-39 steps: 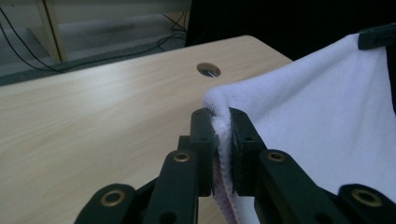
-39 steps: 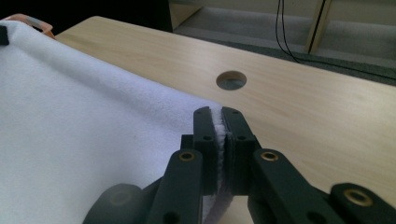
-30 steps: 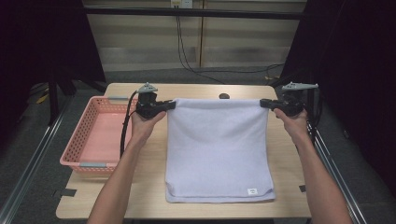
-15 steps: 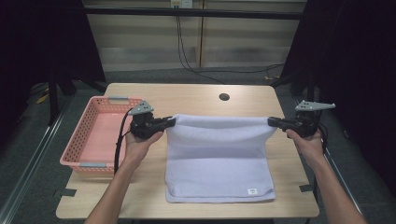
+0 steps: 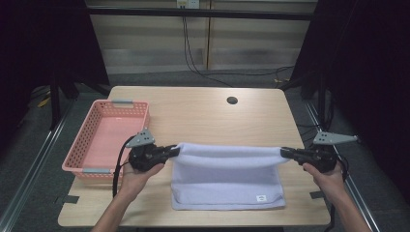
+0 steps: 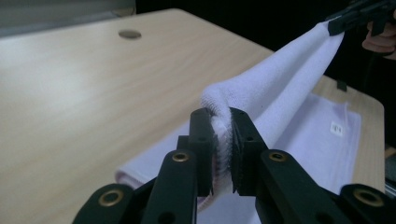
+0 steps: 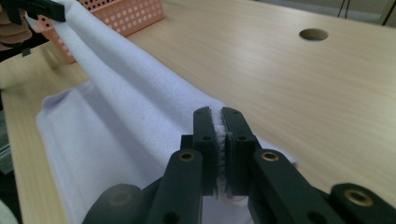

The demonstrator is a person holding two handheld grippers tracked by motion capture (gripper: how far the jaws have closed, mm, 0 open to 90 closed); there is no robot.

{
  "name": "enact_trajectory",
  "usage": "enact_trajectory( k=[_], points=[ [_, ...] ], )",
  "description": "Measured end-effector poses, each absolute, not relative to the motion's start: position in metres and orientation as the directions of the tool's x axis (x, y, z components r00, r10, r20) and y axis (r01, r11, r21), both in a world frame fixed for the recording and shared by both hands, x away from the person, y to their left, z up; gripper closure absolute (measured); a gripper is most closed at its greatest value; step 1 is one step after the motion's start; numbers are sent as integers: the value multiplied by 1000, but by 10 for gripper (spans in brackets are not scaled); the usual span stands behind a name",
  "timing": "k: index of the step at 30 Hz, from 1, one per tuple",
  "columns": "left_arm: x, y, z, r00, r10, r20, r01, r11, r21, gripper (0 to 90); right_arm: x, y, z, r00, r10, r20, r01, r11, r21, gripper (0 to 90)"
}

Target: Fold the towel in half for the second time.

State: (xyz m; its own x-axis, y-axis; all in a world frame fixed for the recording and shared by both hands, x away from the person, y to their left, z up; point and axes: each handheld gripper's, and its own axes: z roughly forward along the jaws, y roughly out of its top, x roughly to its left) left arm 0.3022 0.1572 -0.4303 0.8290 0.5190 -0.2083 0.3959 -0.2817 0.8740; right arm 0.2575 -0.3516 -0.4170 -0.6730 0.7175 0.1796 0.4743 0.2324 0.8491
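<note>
I'm folding the towel (image 5: 227, 181) in half on the table (image 5: 203, 116): my left gripper (image 5: 170, 152) and right gripper (image 5: 286, 152) are each clamping 1 far corner, lifted taut. Next, I'm lowering both onto the near edge, aligned.

No writing can be read anywhere. The white towel (image 5: 227, 181) carries 1 small white label (image 5: 261, 198) near its front right corner, close to the table's (image 5: 203, 116) front edge; there is a dark mark on the label, too small to make out. In the left gripper view the same label (image 6: 335, 128) shows a tiny dark mark, blurred beyond reading.
</note>
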Motion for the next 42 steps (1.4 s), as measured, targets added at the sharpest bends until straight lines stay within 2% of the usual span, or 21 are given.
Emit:
enact_trajectory(
  k=[8, 14, 18, 24, 28, 30, 32, 37, 42],
  points=[
    [281, 158, -462, 827, 504, -248, 459, -350, 817, 797, 228, -348, -460, -665, 712, 227, 553, 265, 790, 847],
    [264, 161, -474, 828, 495, -263, 484, -393, 782, 785, 210, -350, -462, -670, 701, 246, 561, 260, 786, 836],
    [253, 160, -480, 848, 469, -247, 481, -484, 731, 769, 203, -344, -468, -694, 689, 208, 562, 339, 755, 825],
    [240, 170, -481, 862, 431, -268, 477, -510, 716, 734, 189, -341, -472, -724, 663, 191, 562, 406, 721, 760],
    [235, 176, -474, 866, 416, -277, 468, -484, 739, 685, 184, -345, -471, -719, 663, 207, 571, 393, 721, 712],
    [235, 179, -470, 874, 397, -281, 455, -461, 762, 657, 182, -346, -469, -716, 661, 223, 569, 368, 736, 661],
    [240, 178, -467, 862, 421, -281, 466, -443, 766, 626, 183, -345, -467, -701, 680, 216, 574, 357, 737, 606],
    [259, 166, -464, 849, 459, -263, 469, -425, 774, 542, 196, -339, -468, -681, 702, 207, 579, 344, 739, 560],
    [287, 147, -467, 835, 488, -254, 489, -446, 750, 562, 217, -327, -470, -671, 716, 193, 580, 344, 739, 547]
  ],
)
